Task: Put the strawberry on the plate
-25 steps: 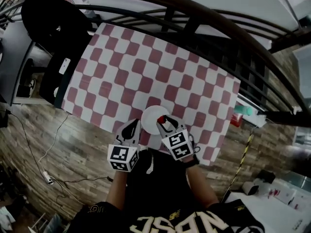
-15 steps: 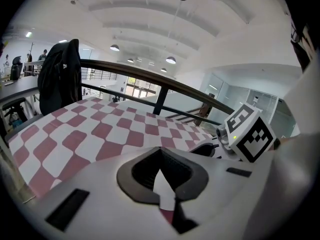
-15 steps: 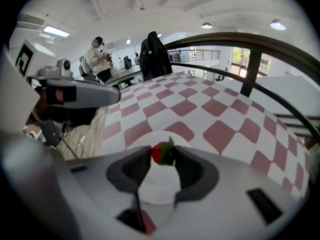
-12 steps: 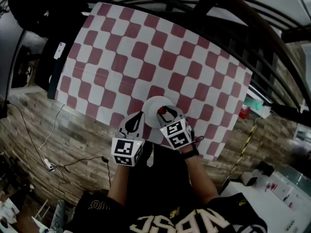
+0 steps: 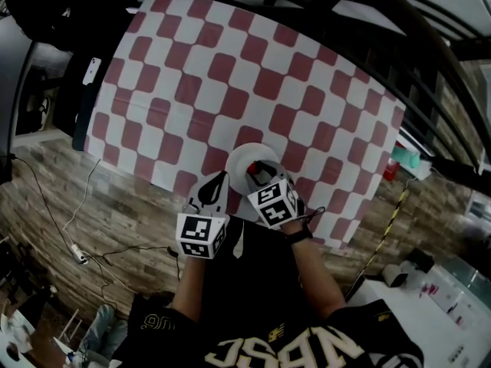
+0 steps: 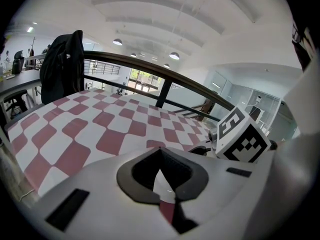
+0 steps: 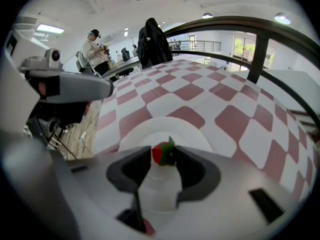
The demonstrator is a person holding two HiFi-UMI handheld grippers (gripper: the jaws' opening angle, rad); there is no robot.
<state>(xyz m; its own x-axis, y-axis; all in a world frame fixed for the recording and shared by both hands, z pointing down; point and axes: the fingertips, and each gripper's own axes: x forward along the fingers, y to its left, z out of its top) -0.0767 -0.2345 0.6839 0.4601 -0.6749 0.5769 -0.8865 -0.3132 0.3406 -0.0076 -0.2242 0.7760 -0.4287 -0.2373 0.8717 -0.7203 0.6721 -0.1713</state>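
Note:
A small red strawberry (image 7: 162, 154) with a green top is pinched between the tips of my right gripper (image 7: 163, 156), which is shut on it. It hangs over the near part of a white plate (image 7: 150, 129). In the head view the plate (image 5: 247, 156) lies near the front edge of the checked tablecloth, with the strawberry (image 5: 250, 174) and right gripper (image 5: 255, 176) at its near rim. My left gripper (image 5: 221, 179) is just left of the plate, its jaws meeting at a point with nothing between them. The left gripper view shows the shut left gripper (image 6: 160, 151) and the right gripper's marker cube (image 6: 242, 136).
The red and white checked cloth (image 5: 230, 83) covers the table. A dark curved railing (image 5: 368, 21) runs along the far side. A black jacket on a chair (image 7: 151, 41) stands at the far left corner, beside a phone (image 5: 92, 70). A person (image 7: 95, 46) stands beyond.
The head view has shifted a little. Both grippers have edged forward, and the right one still holds the strawberry over the plate's near rim.

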